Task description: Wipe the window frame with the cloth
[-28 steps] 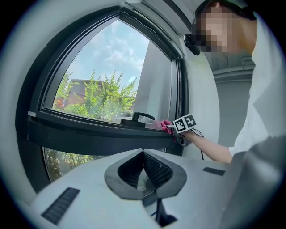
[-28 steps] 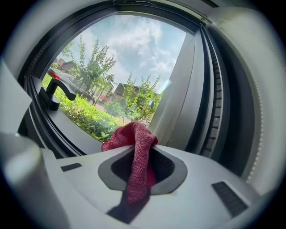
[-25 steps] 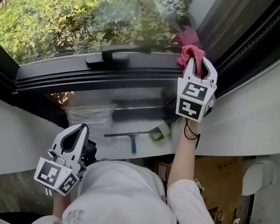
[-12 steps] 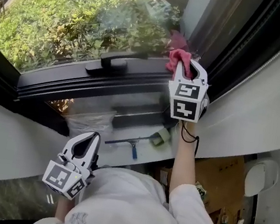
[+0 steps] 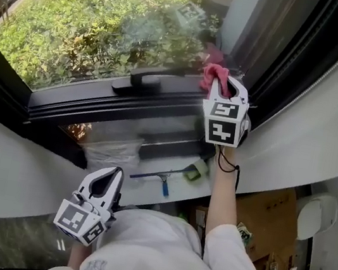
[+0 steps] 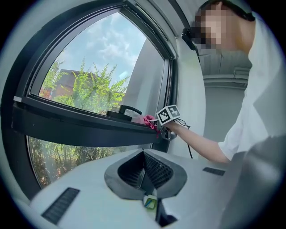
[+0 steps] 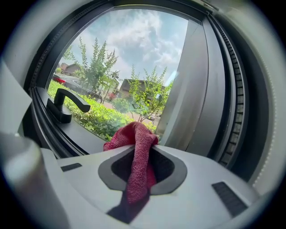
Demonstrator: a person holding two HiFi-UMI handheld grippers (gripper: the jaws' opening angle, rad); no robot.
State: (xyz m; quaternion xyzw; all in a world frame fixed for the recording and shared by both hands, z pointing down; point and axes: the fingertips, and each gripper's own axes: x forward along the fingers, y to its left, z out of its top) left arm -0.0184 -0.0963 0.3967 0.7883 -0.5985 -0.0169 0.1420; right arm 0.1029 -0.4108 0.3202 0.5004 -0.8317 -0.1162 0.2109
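Two grippers: right gripper (image 5: pixel 230 82) clamps red cloth (image 5: pixel 212 74) at window frame (image 5: pixel 84 102); left gripper (image 5: pixel 110 177) hangs with jaws closed, empty.

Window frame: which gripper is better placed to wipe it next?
Right. The right gripper is shut on the cloth and holds it at the frame. The left gripper is shut, empty, and hangs low, away from the frame.

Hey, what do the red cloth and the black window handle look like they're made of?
Red cloth: coarse woven fabric, matte; the weave's threads show plainly. Window handle: smooth black with a soft sheen, likely coated metal, though plastic is possible.
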